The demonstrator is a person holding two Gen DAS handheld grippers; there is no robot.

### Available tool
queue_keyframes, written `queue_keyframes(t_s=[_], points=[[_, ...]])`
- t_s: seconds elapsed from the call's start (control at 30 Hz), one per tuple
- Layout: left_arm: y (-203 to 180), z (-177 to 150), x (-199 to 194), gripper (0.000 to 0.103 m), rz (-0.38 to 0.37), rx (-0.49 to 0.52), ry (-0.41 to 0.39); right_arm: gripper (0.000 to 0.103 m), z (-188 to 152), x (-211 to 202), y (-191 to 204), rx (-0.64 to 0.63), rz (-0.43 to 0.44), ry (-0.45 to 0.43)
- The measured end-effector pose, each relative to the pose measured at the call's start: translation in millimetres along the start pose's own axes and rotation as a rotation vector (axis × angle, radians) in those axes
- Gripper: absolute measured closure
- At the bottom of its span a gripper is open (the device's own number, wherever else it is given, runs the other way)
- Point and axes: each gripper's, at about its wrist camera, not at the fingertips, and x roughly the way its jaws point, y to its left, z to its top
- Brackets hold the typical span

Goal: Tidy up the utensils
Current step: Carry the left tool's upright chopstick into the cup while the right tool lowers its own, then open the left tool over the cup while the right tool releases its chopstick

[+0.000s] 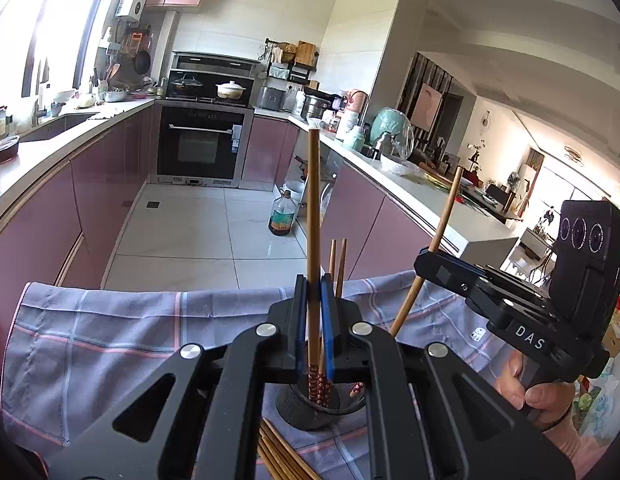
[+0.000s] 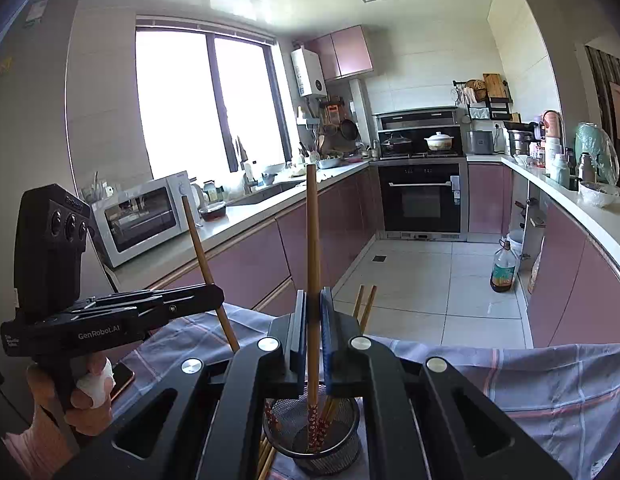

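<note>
A black mesh utensil cup (image 1: 310,420) (image 2: 316,446) stands on a checked cloth (image 1: 122,328). My left gripper (image 1: 313,286) is shut on an upright wooden chopstick (image 1: 313,200), whose patterned lower end reaches into the cup. My right gripper (image 2: 313,302) is shut on another upright chopstick (image 2: 312,232), which also dips into the cup. Each gripper shows in the other's view, the right gripper (image 1: 421,268) and the left gripper (image 2: 217,293), with its stick tilted. Two more chopsticks (image 1: 338,264) (image 2: 365,306) lean in the cup. Several loose chopsticks (image 1: 278,454) lie beside it.
A phone (image 2: 124,378) lies on the cloth by the hand (image 2: 90,396) holding the left gripper. Beyond the cloth's edge are a tiled floor, an oil bottle (image 1: 282,216), pink cabinets and counters. A microwave (image 2: 144,216) stands on the left counter.
</note>
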Motion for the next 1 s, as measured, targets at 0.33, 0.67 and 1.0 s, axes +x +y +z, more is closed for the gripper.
queue_keyframes(t_s=[0.33, 0.67, 1.0], points=[[1, -21, 43, 0.096, 0.017, 0.038, 0.126, 0.098, -27, 34, -10, 0.030, -0.017, 0.164], [16, -33, 84, 0.095, 0.037, 0.031, 0.199, 0.094, -34, 54, -25, 0.080, -0.048, 0.222], [22, -40, 88, 0.092, 0.046, 0.012, 0.195, 0.093, -34, 56, -31, 0.104, -0.049, 0.209]])
